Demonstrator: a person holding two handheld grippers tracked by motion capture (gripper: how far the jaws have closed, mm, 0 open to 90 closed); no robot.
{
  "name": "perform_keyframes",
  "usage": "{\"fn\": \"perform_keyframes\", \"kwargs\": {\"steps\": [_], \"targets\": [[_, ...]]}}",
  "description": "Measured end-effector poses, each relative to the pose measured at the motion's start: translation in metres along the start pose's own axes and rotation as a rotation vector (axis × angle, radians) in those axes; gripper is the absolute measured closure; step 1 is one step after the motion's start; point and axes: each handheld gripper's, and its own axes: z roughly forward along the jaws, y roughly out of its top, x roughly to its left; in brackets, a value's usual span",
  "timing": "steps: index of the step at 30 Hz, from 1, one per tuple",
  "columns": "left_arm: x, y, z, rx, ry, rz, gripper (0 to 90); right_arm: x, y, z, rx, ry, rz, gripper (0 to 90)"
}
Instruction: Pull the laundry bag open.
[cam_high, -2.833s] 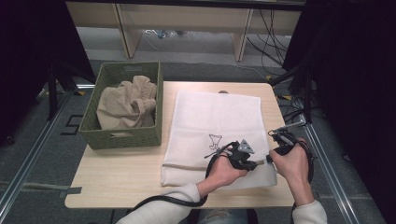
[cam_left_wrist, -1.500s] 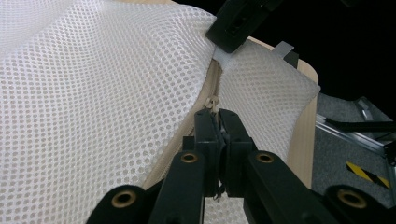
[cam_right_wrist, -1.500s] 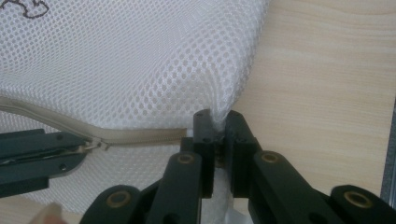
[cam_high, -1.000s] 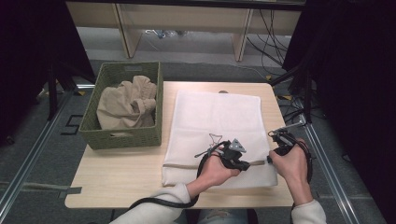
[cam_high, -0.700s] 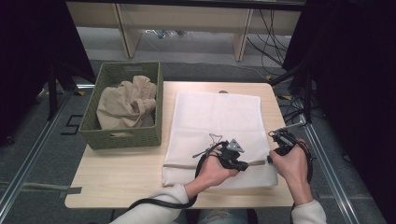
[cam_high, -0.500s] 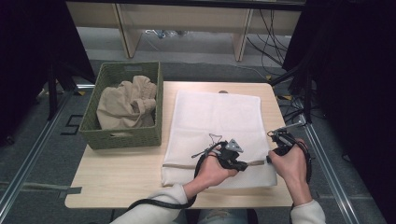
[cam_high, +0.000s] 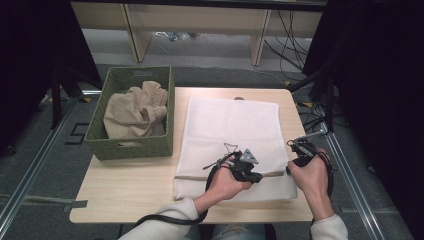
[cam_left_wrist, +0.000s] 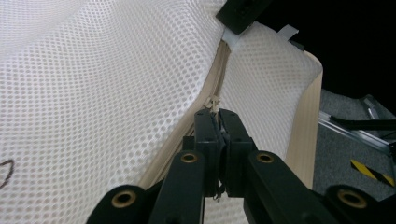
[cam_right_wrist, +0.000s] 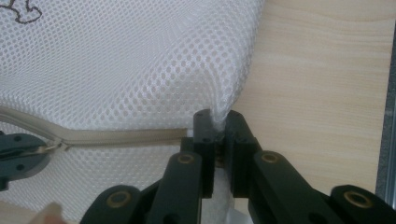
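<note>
The white mesh bag (cam_high: 235, 145) lies flat on the table (cam_high: 125, 187), its right edge near the table's right rim and bare wood beyond the right gripper (cam_right_wrist: 218, 127), which pinches that edge's mesh. The left gripper (cam_left_wrist: 217, 114) is clamped on the zipper pull (cam_left_wrist: 213, 101) of the beige zipper (cam_right_wrist: 121, 136). Left of both sits a green basket (cam_high: 131, 147).

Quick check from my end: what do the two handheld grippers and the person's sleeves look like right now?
Both are black. The left gripper carries a grey three-cornered plate on top, and a thick black cable trails from it past the cream sleeve. The right gripper has black cable looped round the hand. In the gripper views, the black linkage arms have brass-coloured pivot pins.
</note>
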Motion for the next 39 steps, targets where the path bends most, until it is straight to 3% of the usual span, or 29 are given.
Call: {"fn": "perform_keyframes", "kwargs": {"steps": [11,13,15,17,20,25,26,27,28,29,31,32,34,37,39], "targets": [[0.003,-0.001,-0.004,-0.008,-0.006,-0.017,86.7,-0.001,0.0,-0.001,0.002,-0.001,0.015,85.3],[0.004,-0.001,-0.005,-0.006,-0.011,-0.019,86.7,-0.005,-0.001,-0.001,0.002,-0.019,-0.026,85.2],[0.006,-0.002,-0.006,-0.008,-0.019,-0.022,86.7,-0.003,-0.001,-0.001,-0.005,-0.021,0.002,85.3],[0.005,-0.003,-0.007,-0.016,-0.017,-0.039,86.7,-0.005,-0.001,-0.003,0.005,-0.013,-0.011,85.3],[0.006,-0.005,-0.009,-0.016,-0.014,-0.038,86.7,-0.002,0.0,-0.003,-0.003,0.002,0.019,85.2],[0.007,-0.008,-0.01,-0.013,0.0,-0.036,86.7,-0.003,-0.001,0.0,-0.006,-0.006,0.005,85.2],[0.008,-0.009,-0.011,-0.013,-0.003,-0.029,86.7,-0.001,-0.001,0.0,0.002,-0.018,0.039,85.2],[0.009,-0.01,-0.011,-0.018,-0.005,-0.037,86.7,-0.004,-0.001,0.001,-0.001,-0.002,0.004,85.2],[0.011,-0.011,-0.013,-0.01,-0.008,-0.025,86.7,-0.004,0.0,0.001,0.006,-0.002,0.013,85.2],[0.01,-0.012,-0.013,-0.012,-0.006,-0.041,86.7,-0.003,0.0,0.001,0.023,0.001,0.021,85.2],[0.012,-0.012,-0.014,-0.013,-0.01,-0.033,86.7,-0.003,0.0,0.002,0.005,0.001,0.003,85.2],[0.012,-0.012,-0.014,-0.011,-0.004,-0.038,86.7,0.001,-0.001,0.001,0.017,-0.008,0.032,85.2],[0.013,-0.012,-0.014,-0.012,-0.016,-0.034,86.7,0.001,0.0,0.002,0.015,-0.008,0.035,85.2],[0.014,-0.013,-0.016,-0.003,0.001,-0.039,86.7,0.001,0.0,0.001,0.016,-0.01,0.036,85.2],[0.014,-0.014,-0.016,-0.007,0.002,-0.043,86.7,-0.003,0.0,0.003,0.027,-0.009,0.004,85.2]]}}
